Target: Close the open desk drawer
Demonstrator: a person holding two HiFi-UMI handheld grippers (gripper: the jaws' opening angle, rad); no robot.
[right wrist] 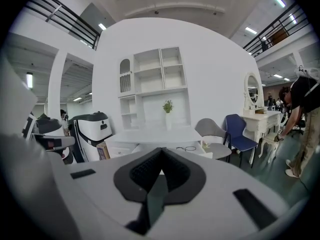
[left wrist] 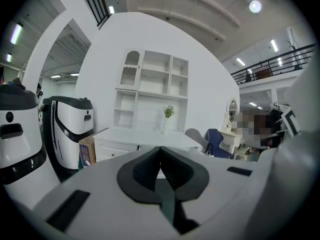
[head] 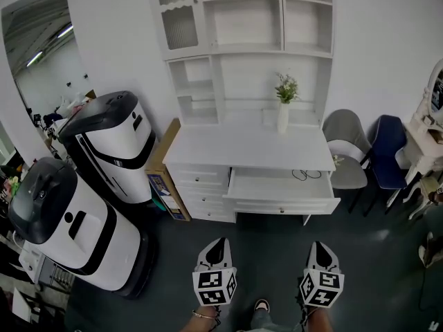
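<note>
A white desk [head: 249, 147] with a shelf unit on top stands against the wall ahead. Its wide middle drawer [head: 280, 194] is pulled out, and a black cord [head: 306, 175] lies inside. Both grippers hang low in the head view, well short of the desk and touching nothing. My left gripper [head: 219, 245] points toward the drawer's left end and my right gripper [head: 320, 247] toward its right end. Each has its jaws closed tip to tip with nothing between them. The right gripper view shows the open drawer [right wrist: 192, 148] past my right gripper [right wrist: 161, 149]. The left gripper view shows the desk [left wrist: 145, 135] beyond my left gripper [left wrist: 160, 148].
Two big white-and-black machines [head: 114, 144] [head: 66, 223] stand at the left, with a cardboard box [head: 164, 178] beside the desk. A vase with a plant [head: 283, 113] sits on the desktop. A grey chair [head: 346, 151], a blue chair [head: 387, 151] and a person [right wrist: 302, 124] are at the right.
</note>
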